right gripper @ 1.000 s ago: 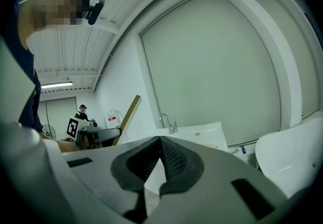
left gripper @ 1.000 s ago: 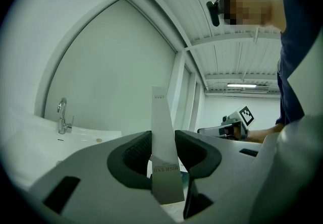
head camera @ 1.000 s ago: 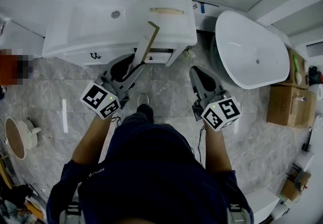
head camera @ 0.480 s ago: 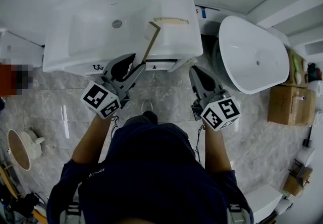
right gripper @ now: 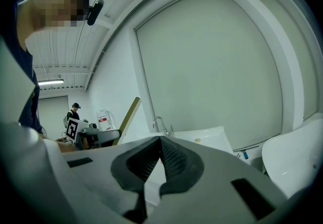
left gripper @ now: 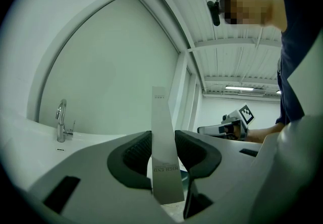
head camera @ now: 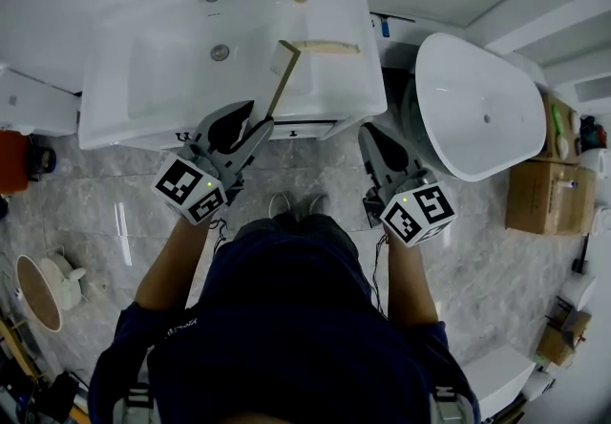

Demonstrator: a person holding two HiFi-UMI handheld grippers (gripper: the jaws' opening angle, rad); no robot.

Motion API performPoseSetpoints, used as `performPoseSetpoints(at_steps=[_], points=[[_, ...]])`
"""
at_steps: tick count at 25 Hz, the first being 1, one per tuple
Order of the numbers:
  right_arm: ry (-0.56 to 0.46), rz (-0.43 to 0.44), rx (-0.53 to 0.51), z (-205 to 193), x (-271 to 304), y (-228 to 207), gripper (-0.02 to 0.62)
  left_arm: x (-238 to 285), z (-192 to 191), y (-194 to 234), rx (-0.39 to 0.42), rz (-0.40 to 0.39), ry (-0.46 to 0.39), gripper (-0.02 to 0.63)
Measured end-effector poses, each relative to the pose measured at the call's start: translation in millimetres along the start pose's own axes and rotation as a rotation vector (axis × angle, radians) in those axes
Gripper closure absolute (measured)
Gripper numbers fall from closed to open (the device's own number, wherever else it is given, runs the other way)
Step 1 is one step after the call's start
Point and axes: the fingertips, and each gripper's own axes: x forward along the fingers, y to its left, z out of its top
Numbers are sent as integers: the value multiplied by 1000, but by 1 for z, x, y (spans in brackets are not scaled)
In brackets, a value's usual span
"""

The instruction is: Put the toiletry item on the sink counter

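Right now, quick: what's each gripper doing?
Left gripper: closed on the long slim box.
Right gripper: closed, nothing between its jaws.

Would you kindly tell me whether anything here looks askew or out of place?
Only one thing: the slim box, clamped in the left tool, juts up at a slant over the sink counter's front edge, whereas a similar box lies flat on the counter's right side. Otherwise nothing looks spilled or damaged.

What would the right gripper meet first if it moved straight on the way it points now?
The right gripper would probably meet the front right corner of the sink counter; depth is unclear.
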Motion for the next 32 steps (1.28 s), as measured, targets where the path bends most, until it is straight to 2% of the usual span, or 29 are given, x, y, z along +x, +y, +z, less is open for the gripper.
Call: performPoseSetpoints(at_steps=[9,17,32], points=[[5,-1,7,5,19,-23,592,24,3,16,2,-5,5,443],[21,18,19,11,47,-62,592,63,3,39,-5,14,19,443],[58,121,51,32,99,-150,592,155,5,74,-20,98,64,443]])
